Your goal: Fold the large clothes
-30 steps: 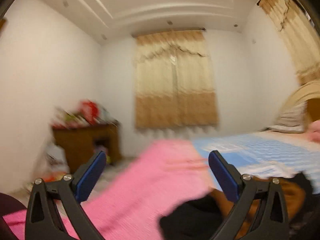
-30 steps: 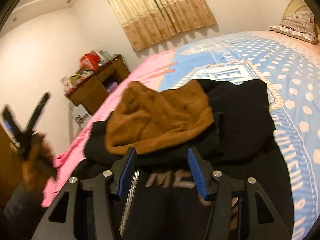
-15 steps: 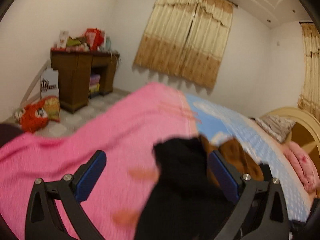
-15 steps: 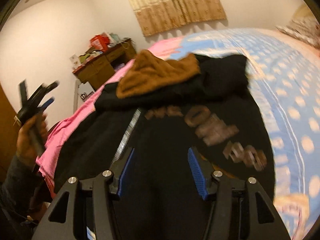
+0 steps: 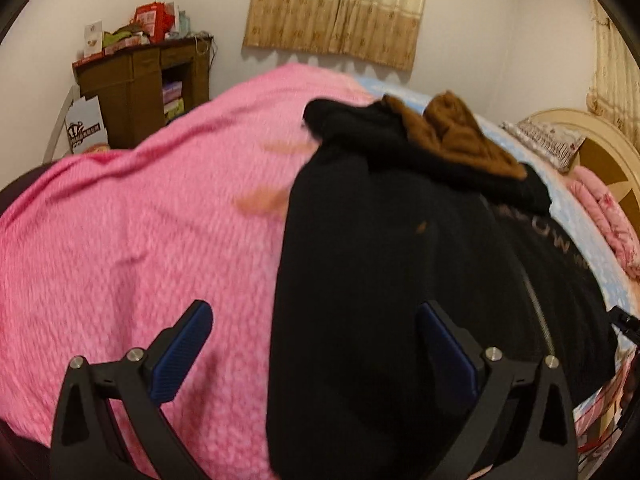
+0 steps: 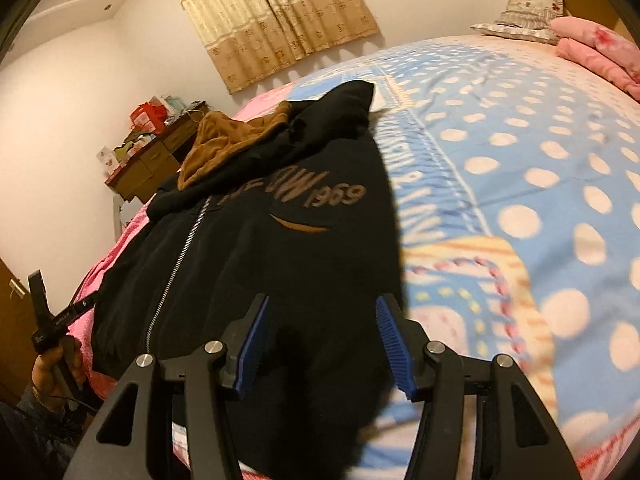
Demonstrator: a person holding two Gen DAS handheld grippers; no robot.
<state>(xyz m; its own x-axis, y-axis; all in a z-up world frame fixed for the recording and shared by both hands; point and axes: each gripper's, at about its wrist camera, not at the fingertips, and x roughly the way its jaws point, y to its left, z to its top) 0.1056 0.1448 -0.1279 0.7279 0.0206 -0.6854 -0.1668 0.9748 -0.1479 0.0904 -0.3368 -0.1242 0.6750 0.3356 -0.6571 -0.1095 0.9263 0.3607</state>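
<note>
A black zip-up hoodie [image 6: 256, 240] with a brown-lined hood [image 6: 224, 140] lies front-up on the bed, its hem toward me. In the left wrist view the hoodie [image 5: 400, 260] fills the lower right, with its hood [image 5: 456, 136] at the far end. My left gripper [image 5: 312, 340] is open above the hoodie's left edge and the pink blanket. My right gripper [image 6: 320, 336] is open, its jaws astride the hoodie's hem near the right corner, with nothing clamped. The left gripper also shows at the left edge of the right wrist view [image 6: 52, 320], held in a hand.
A pink blanket [image 5: 140, 240] covers the bed's left half, and a blue polka-dot sheet [image 6: 520, 160] covers the right half. Pillows and pink bedding [image 6: 580, 48] lie by the headboard. A cluttered wooden desk [image 5: 140, 76] stands against the wall, left of beige curtains [image 5: 336, 12].
The left gripper has swung down from facing the room to hover over the hoodie's left side. The right gripper has drawn back from the hood to the hem. Both stayed open.
</note>
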